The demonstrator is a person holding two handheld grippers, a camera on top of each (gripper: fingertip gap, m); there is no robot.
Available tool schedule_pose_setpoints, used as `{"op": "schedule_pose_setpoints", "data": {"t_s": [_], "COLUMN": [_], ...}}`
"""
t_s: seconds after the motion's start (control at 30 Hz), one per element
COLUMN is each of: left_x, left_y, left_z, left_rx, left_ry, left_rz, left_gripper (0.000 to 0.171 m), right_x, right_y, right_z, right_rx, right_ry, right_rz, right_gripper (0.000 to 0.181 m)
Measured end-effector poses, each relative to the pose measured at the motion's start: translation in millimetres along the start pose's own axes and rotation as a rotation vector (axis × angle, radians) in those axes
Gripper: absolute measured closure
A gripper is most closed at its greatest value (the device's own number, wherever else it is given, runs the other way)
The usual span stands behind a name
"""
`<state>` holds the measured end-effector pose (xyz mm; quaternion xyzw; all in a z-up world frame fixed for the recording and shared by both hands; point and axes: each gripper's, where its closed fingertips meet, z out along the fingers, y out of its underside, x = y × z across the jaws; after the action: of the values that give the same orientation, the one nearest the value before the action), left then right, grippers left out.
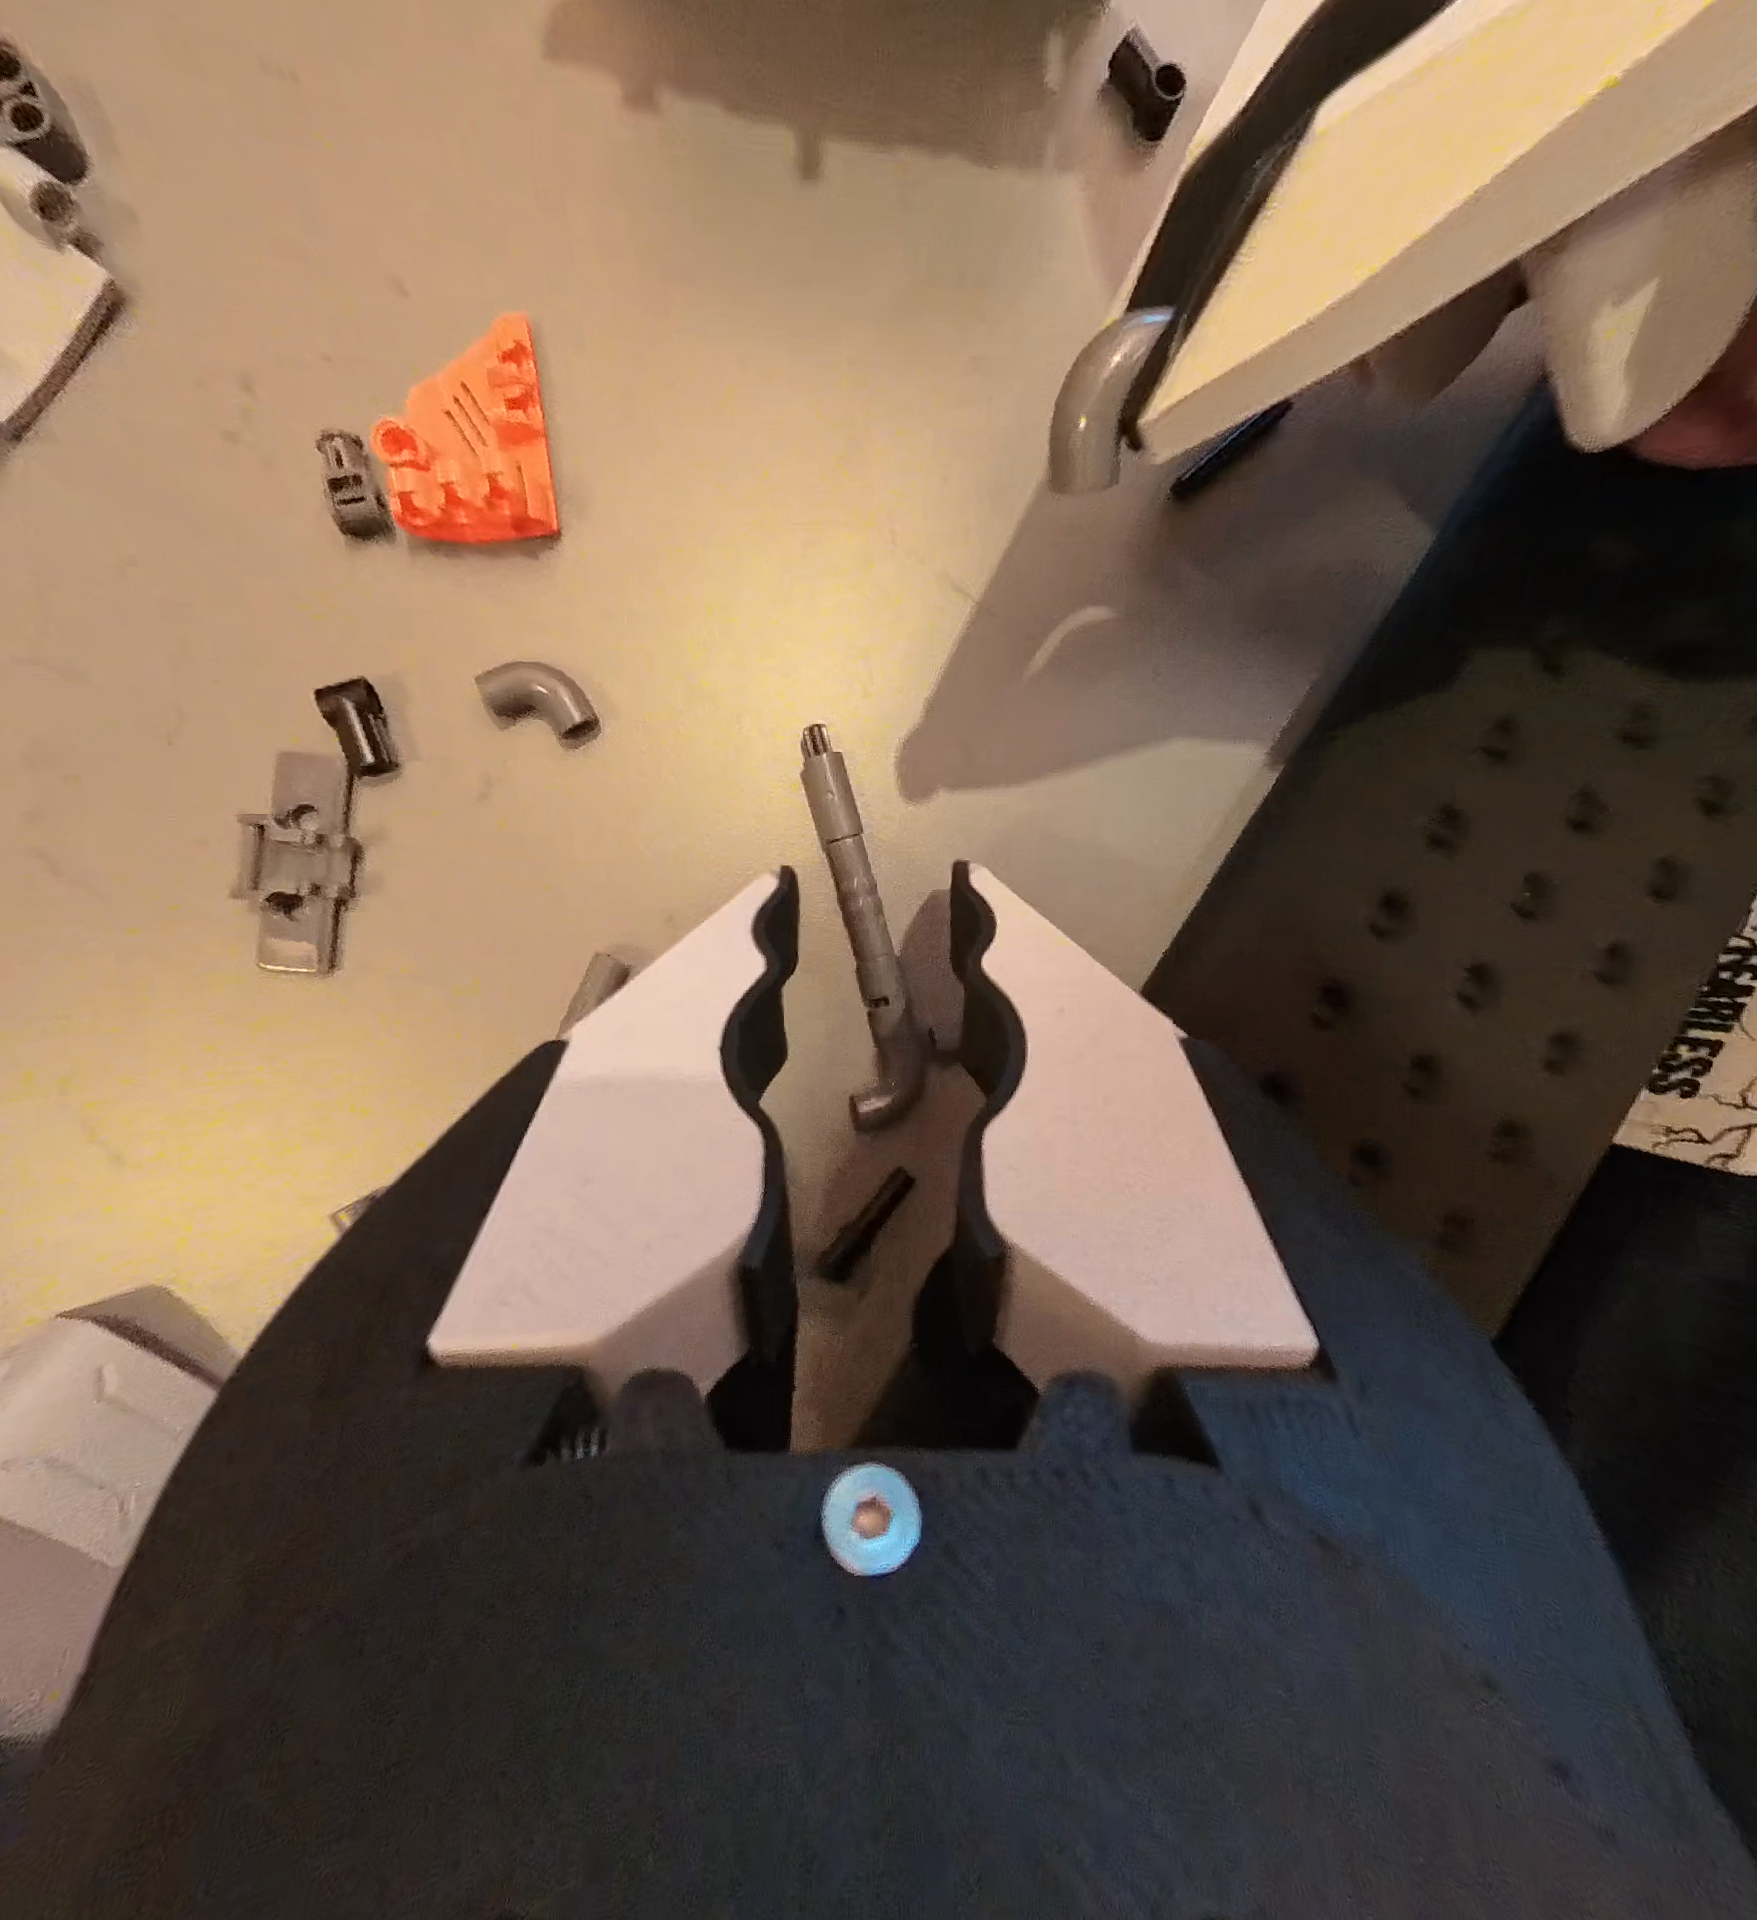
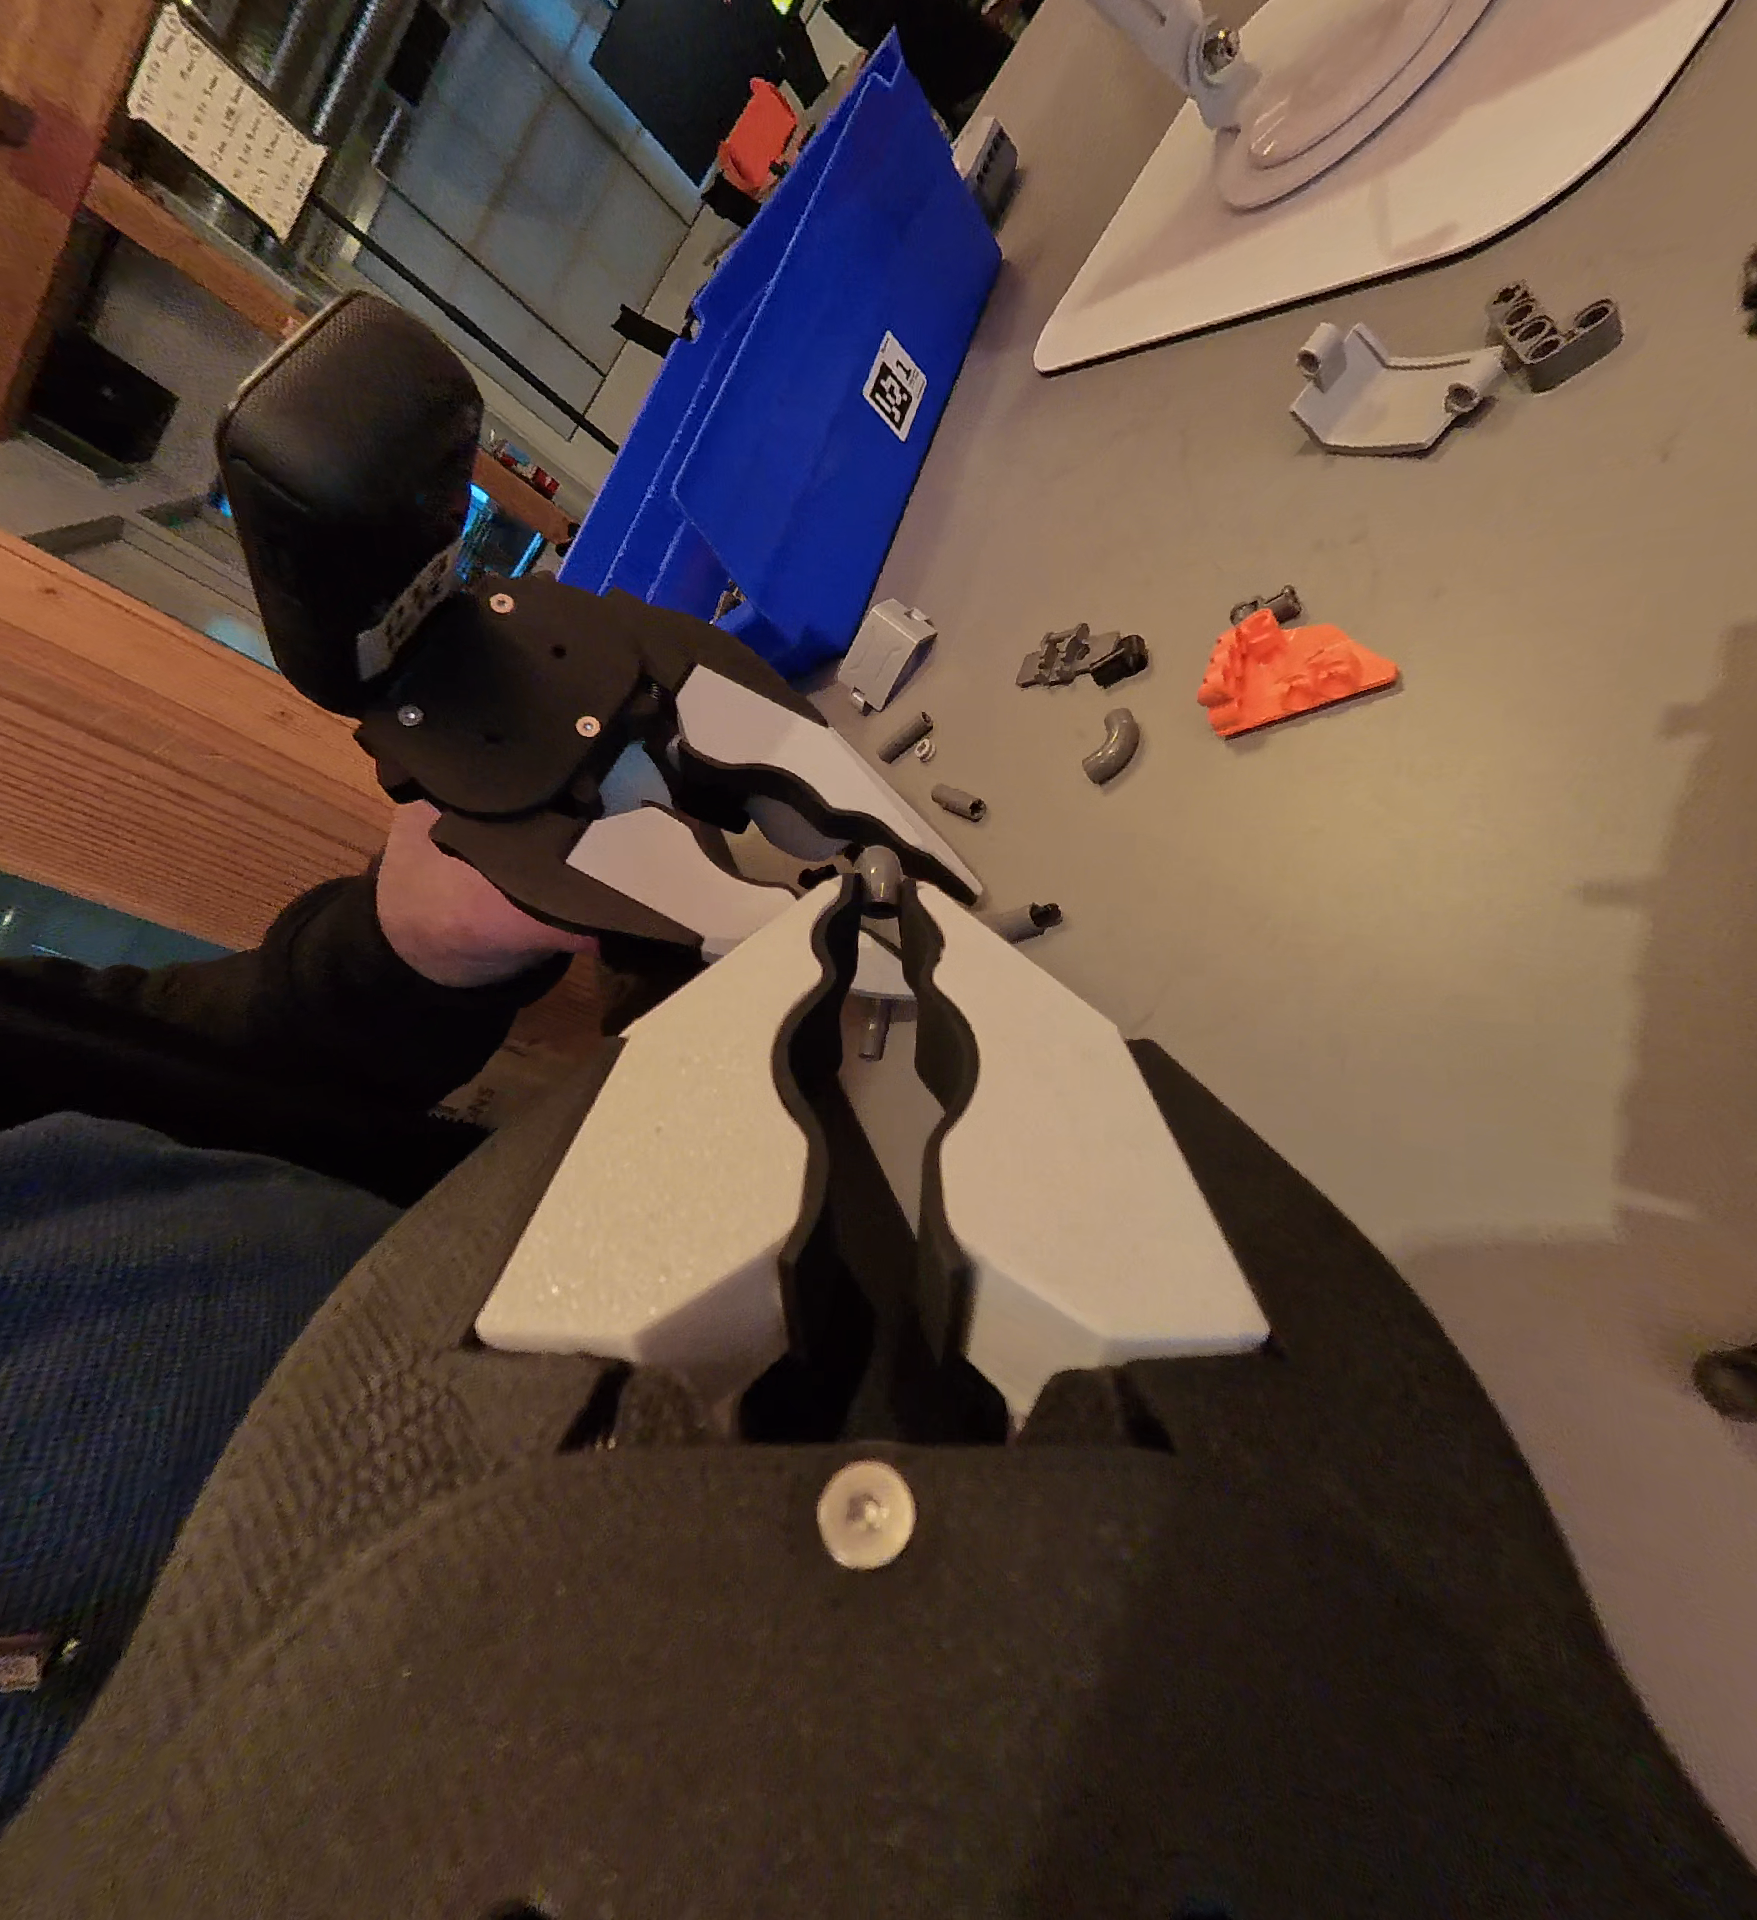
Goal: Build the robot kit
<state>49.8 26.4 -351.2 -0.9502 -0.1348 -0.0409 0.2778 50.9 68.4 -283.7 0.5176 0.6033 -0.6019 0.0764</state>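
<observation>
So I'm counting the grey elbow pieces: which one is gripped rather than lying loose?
The grey elbow pinched in the right tongs, held above the table. The other elbow lies loose beside the orange piece.

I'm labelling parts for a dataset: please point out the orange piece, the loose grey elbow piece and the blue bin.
orange piece (image 1: 474, 442), left wrist view, middle of its ribbed top face.
grey elbow piece (image 1: 538, 698), left wrist view, on the bend.
blue bin (image 2: 812, 416), right wrist view, on its side wall.
</observation>
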Motion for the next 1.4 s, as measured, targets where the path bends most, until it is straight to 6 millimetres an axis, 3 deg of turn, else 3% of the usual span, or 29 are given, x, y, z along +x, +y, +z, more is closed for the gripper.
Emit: {"op": "schedule_pose_setpoints", "data": {"t_s": [0.07, 0.17, 0.3, 0.4, 0.53, 0.63, 0.77, 0.97, 1.2, 1.4], "left_x": [1.3, -0.2, 5.7, 13.2, 23.3, 23.1, 26.5, 41.6, 51.0, 60.8], "left_y": [0.7, -2.1, -10.7, -28.7, -58.5, -66.9, -67.2, -49.1, -65.6, -70.3], "left_z": [4.5, 8.3, 5.5, -10.8, -43.8, -59.6, -60.5, -41.1, -55.6, -54.3], "left_rx": [-0.010, -0.001, 0.093, 0.240, 0.478, 0.566, 0.585, 0.441, 0.557, 0.554], "left_ry": [-0.001, -0.032, 0.027, 0.157, 0.512, 0.661, 0.657, 0.513, 0.741, 0.811], "left_rz": [0.004, 0.032, 0.000, -0.084, -0.333, -0.408, -0.384, -0.178, -0.299, -0.295], "left_gripper": [0.147, 0.168, 0.168, 0.168, 0.168, 0.169, 0.169, 0.168, 0.168, 0.168], "right_x": [0.7, 1.7, 3.3, -1.8, -13.1, -20.2, -22.7, -16.7, -22.6, -32.4], "right_y": [1.4, 1.2, -5.0, -14.5, -28.5, -35.1, -32.9, -17.4, -9.9, -4.2], "right_z": [0.8, 0.7, -5.3, -12.2, -17.9, -20.6, -21.2, -29.1, -34.7, -30.2], "right_rx": [-0.008, -0.010, 0.011, 0.053, 0.109, 0.135, 0.117, 0.023, 0.017, -0.002], "right_ry": [0.007, 0.012, 0.013, -0.029, -0.116, -0.156, -0.157, -0.119, -0.154, -0.201], "right_rz": [-0.005, -0.005, -0.003, 0.028, 0.077, 0.075, 0.058, -0.029, -0.042, -0.046], "right_gripper": [0.177, 0.177, 0.177, 0.177, 0.177, 0.177, 0.177, 0.177, 0.177, 0.177]}}
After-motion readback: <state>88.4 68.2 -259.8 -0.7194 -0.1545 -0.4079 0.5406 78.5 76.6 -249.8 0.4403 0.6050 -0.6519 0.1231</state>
